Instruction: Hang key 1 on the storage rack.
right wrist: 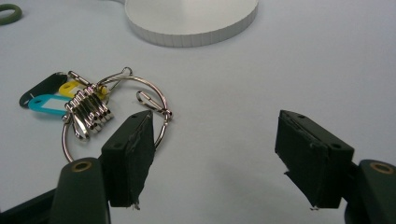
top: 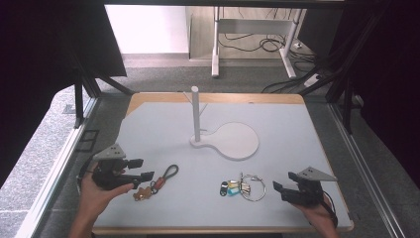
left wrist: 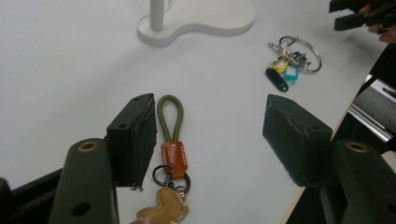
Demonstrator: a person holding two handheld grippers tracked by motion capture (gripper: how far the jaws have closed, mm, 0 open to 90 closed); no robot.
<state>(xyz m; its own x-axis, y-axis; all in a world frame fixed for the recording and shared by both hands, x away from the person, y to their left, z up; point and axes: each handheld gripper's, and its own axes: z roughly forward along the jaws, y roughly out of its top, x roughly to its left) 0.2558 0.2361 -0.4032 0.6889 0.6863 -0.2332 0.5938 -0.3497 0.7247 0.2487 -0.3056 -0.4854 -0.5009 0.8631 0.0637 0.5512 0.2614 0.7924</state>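
A keychain [top: 161, 181] with an olive cord loop, an orange leather tab [left wrist: 173, 156] and a tan charm lies on the white table near its front left. My left gripper [top: 142, 168] hovers over it, open; in the left gripper view [left wrist: 210, 109] the cord lies just inside the left jaw, untouched. A metal key ring [top: 245, 187] with black, yellow and blue tags [right wrist: 46, 102] lies front centre. My right gripper [top: 284, 180] stands open to its right; in the right gripper view [right wrist: 215, 123] the ring lies beside and partly behind the left jaw, with bare table between the jaws.
A white stand [top: 233, 141] with an upright post [top: 195, 114] stands mid-table, beyond both key sets. The table's front edge [top: 218, 229] runs close under both hands. Black frame posts flank the table.
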